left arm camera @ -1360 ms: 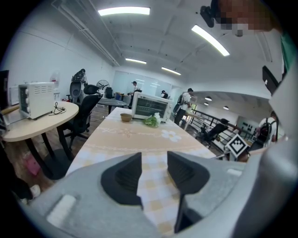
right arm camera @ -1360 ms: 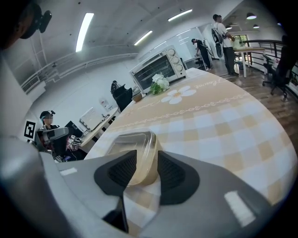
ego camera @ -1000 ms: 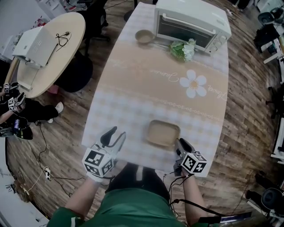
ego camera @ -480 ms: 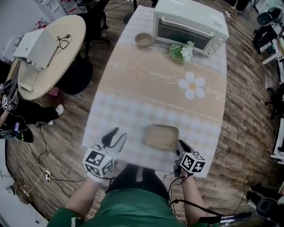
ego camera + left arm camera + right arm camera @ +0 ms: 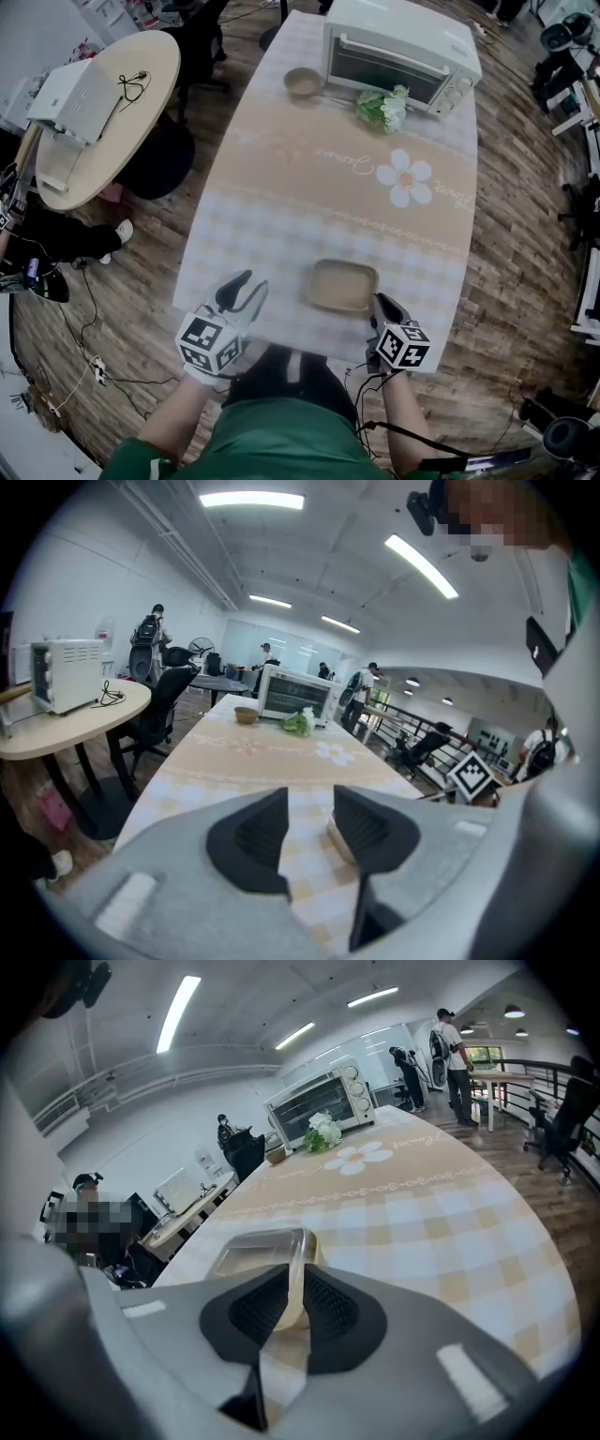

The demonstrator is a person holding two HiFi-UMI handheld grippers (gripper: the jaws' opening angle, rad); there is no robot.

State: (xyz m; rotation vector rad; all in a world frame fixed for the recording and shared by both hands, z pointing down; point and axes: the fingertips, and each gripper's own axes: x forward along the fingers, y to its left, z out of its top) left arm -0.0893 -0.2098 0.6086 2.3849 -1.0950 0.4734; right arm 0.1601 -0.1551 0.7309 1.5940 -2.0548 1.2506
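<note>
A shallow clear plastic container point(image 5: 343, 285) sits on the checked tablecloth near the table's front edge. My right gripper point(image 5: 379, 307) is shut on its near right wall; in the right gripper view the thin rim point(image 5: 293, 1262) runs between the two dark pads and my right gripper point(image 5: 292, 1303) pinches it. My left gripper point(image 5: 241, 289) hovers over the table's front left, open and holding nothing. In the left gripper view my left gripper point(image 5: 310, 825) shows a clear gap, with the container's edge point(image 5: 335, 836) just beside the right pad.
At the table's far end stand a white toaster oven point(image 5: 400, 51), a small bowl point(image 5: 303, 82) and a bunch of flowers point(image 5: 385, 106). A round table point(image 5: 130, 111) with a white appliance point(image 5: 73, 94) is at the left. Chairs and people are farther off.
The right gripper's jaws have drawn closer together on the container's wall. The container and both grippers have barely shifted on the table.
</note>
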